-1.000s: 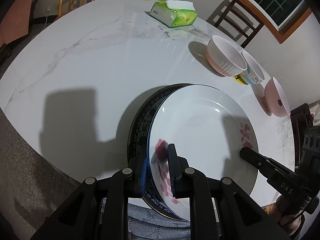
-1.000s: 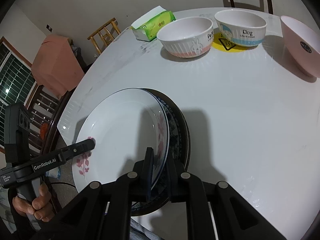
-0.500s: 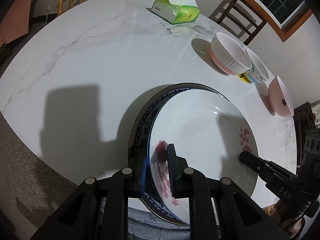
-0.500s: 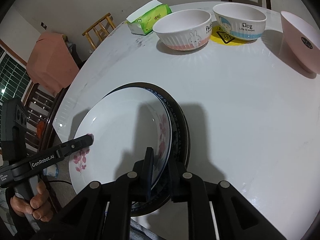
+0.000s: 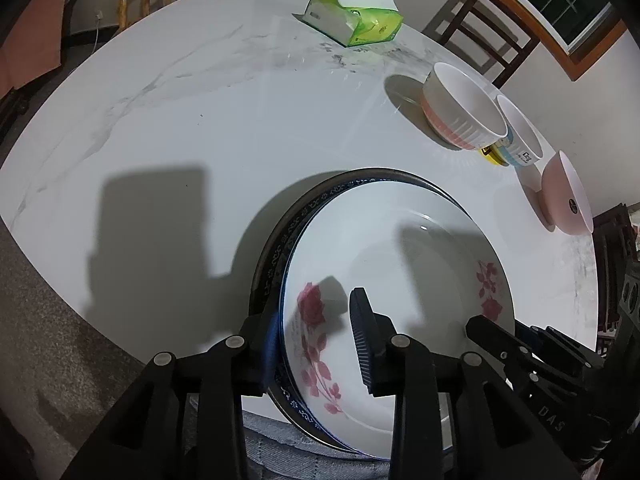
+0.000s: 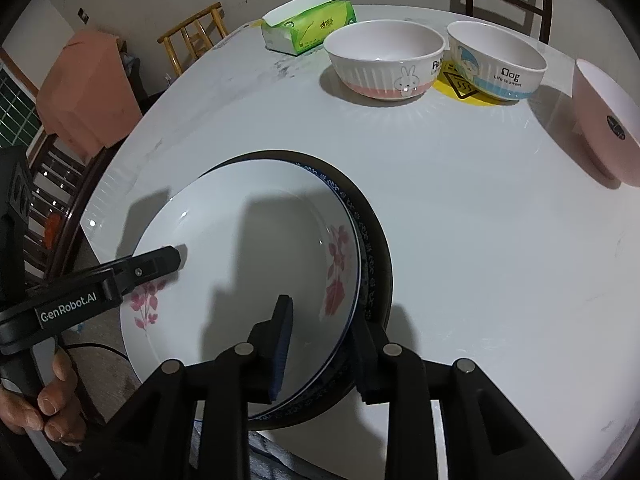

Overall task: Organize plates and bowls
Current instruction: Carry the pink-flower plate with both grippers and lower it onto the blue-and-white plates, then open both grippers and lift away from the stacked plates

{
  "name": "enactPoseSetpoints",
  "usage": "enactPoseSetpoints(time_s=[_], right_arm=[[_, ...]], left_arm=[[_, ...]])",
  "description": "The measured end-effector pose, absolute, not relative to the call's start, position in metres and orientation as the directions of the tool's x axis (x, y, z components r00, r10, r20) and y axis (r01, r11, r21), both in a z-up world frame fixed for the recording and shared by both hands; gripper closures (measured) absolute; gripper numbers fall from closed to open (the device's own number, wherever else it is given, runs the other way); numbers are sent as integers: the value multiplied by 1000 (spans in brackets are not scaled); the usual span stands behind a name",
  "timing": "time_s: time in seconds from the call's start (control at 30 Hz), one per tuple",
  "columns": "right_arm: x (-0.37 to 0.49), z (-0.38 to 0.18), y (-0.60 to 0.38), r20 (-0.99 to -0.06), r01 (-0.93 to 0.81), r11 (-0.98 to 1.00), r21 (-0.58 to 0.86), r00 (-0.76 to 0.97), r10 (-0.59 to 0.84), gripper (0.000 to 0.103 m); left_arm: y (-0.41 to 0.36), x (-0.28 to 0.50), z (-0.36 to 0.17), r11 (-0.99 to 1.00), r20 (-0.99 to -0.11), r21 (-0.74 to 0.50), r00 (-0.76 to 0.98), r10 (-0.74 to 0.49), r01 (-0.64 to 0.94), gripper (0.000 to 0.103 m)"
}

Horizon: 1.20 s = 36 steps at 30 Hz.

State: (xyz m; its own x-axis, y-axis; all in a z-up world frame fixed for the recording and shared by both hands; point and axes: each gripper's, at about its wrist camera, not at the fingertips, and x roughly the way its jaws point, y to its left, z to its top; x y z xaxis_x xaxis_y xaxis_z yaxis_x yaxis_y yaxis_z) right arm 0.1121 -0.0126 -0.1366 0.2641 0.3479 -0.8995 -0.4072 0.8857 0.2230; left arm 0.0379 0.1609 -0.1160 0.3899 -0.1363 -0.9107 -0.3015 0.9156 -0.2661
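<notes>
A white plate with pink flowers [image 5: 404, 264] [image 6: 248, 248] lies on a blue-patterned plate [image 5: 304, 216] [image 6: 366, 252], which lies on a dark plate at the near edge of the white marble table [image 5: 180, 128]. My left gripper [image 5: 316, 328] is open, its jaws spread on either side of the stack's left rim. My right gripper [image 6: 320, 332] is open, its jaws spread on either side of the right rim. Each gripper shows in the other's view [image 6: 152, 260] [image 5: 488, 328]. A rabbit bowl [image 6: 384, 60], a "Dog" bowl [image 6: 496, 64] and a pink bowl [image 6: 604, 120] stand at the far side.
A green tissue pack [image 5: 352, 20] [image 6: 308, 26] lies at the table's far side. A yellow sticker [image 6: 460, 88] lies under the "Dog" bowl. Wooden chairs [image 6: 196, 36] [image 5: 480, 24] stand around the table. A pink cloth-covered object [image 6: 84, 92] is beside it.
The plate stack came down from a tilt to lie flat on the table. Both grippers, earlier shut on the rims, have opened their jaws.
</notes>
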Motion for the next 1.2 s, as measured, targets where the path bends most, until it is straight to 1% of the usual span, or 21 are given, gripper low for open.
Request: enactPoseSetpoints(time_s=[0.33,0.4,0.47,0.57,0.77,0.9,1.0,1.07,1.2], right_arm=[[106,-134,0,-925,-430,894,124,276,261,73],[105,-134,1,-928,-432,895,113,275,250,73],[104,-134,1,-932,-435,895,101,274,238,73],[103,-134,2,-935,-438,894,93,271,230,73],[100,-131,2,-939,-437,896,74,273,210,73],[98,-126,7,-934,-454,890,29,306,187,73],[99,-126,7,-932,-452,891,32,308,190,72],[98,-125,6,-930,-453,891,35,311,195,72],[97,-122,2,-923,-451,892,43,324,208,72]], left_arm=[[161,36,-115,915,-908,-265,399,-129,-306,73],[161,35,-115,916,-908,-262,400,-126,-305,72],[160,35,-114,915,-904,-267,407,-129,-303,67],[158,35,-114,916,-902,-262,414,-121,-304,66],[158,33,-113,914,-898,-263,424,-116,-308,64],[159,32,-111,917,-897,-253,429,-103,-309,64],[158,30,-103,925,-887,-230,456,-72,-302,61],[159,29,-97,927,-880,-227,471,-65,-297,55],[155,29,-88,935,-873,-197,487,-31,-294,54]])
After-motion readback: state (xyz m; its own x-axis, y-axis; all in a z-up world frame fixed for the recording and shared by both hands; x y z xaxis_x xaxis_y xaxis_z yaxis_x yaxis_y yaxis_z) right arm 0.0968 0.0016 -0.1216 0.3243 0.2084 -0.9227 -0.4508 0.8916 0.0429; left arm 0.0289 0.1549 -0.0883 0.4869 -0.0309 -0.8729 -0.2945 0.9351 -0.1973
